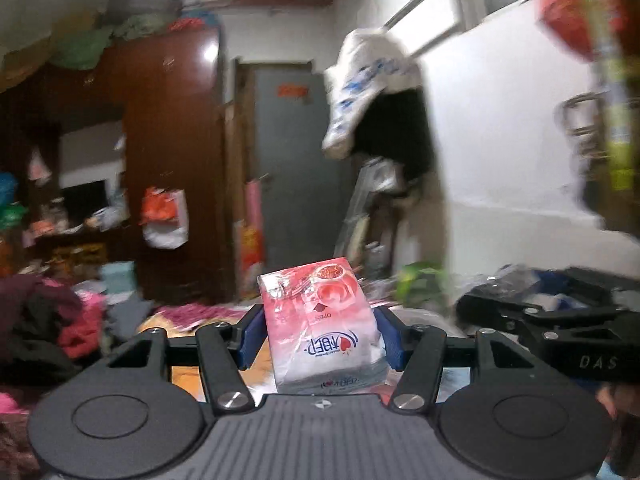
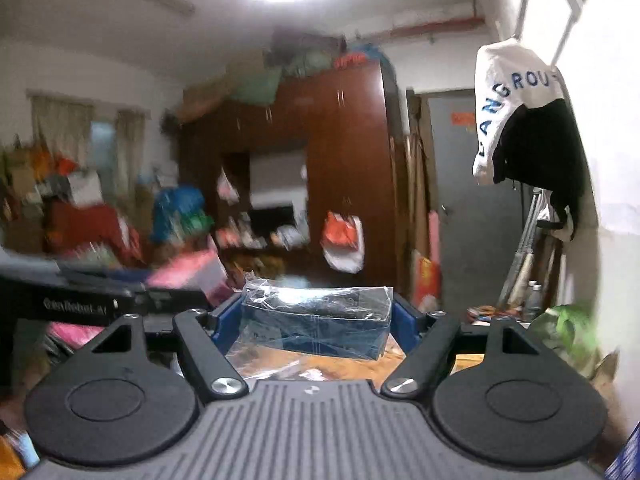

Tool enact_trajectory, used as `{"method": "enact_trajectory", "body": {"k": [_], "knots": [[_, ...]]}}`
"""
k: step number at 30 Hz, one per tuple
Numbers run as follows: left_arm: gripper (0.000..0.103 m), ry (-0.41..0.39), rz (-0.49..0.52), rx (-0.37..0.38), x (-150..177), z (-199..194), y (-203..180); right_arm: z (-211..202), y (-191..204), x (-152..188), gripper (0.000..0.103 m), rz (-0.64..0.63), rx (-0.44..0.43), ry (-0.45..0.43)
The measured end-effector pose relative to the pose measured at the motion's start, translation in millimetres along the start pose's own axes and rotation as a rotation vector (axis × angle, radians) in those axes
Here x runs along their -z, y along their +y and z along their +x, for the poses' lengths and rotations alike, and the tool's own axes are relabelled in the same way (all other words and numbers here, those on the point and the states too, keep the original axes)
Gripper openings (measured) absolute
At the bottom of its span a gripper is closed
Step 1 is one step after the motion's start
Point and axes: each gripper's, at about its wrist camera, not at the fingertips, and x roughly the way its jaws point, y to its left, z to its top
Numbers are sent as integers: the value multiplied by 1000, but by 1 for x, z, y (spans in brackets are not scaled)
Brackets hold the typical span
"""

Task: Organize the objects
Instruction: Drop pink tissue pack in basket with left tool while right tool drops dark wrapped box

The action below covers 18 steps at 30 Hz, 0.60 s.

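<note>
Tissues in a pink pack (image 1: 322, 322) sit clamped upright between the blue pads of the left gripper (image 1: 316, 334), while the right gripper (image 2: 316, 322) pinches a dark blue plastic-wrapped pack (image 2: 316, 320) by its ends, both lifted above the cluttered bed (image 2: 348, 360), probably for carrying to a tidier spot.

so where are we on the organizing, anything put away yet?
Nothing visibly put away yet; no sorted spot is in view. In hand: the left tool is shut on a pink tissue pack, the right tool is shut on a dark blue plastic-wrapped box, both lifted off the orange surface. Left to do: set both down somewhere, then deal with the clutter of clothes behind.
</note>
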Motion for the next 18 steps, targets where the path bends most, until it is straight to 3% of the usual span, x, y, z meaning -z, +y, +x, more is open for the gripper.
{"method": "enact_trajectory", "body": {"k": [3,4,5,6,7,10,14,18], "knots": [[63,79,-10,-16,-7,40,10,42,-4,-1,77,-39,18,54],[69,95,-9,-16,-6,50,13,49,-4,2,78,-59,25,46],[82,113,-7,-17,-3,59,16,59,-4,6,83,-86,22,50],[89,135,-18,-25,0,68,19,63,-4,11,97,-99,15,69],[99,156,-36,-23,2,75,25,69,-5,14,103,-101,18,93],[101,181,-74,32,16,81,36,60,-10,22,103,-41,-18,107],[102,50,-28,31,27,43,41,19,-18,19,103,50,-61,82],[103,-70,15,-28,33,3,32,-13,-20,23,103,82,-60,142]]}}
